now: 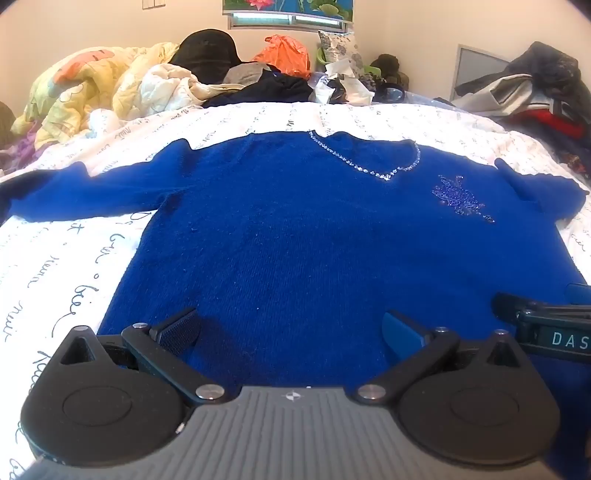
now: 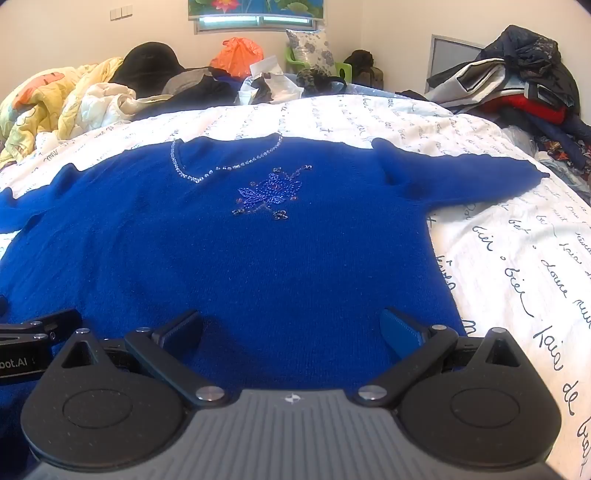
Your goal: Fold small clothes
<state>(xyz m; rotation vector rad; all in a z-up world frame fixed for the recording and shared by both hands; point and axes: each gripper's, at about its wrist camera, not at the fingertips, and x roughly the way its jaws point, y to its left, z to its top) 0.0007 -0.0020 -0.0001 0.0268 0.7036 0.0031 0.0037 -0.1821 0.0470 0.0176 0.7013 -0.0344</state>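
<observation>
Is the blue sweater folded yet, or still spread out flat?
Spread flat, unfolded. The blue sweater lies face up on the bedsheet, both sleeves out sideways, beaded neckline and whole front visible.

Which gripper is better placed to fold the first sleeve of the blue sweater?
Roughly equal: left gripper and right gripper both hang open over the sweater's hem. Left suits the left sleeve slightly.

A lived-in home bedroom: a bed under a white sheet [image 1: 258,118] printed with handwriting, a rumpled yellow quilt [image 1: 74,92], piles of clothes [image 2: 524,85] along the far edge, and a floral-curtained window [image 2: 255,14] in the wall.
</observation>
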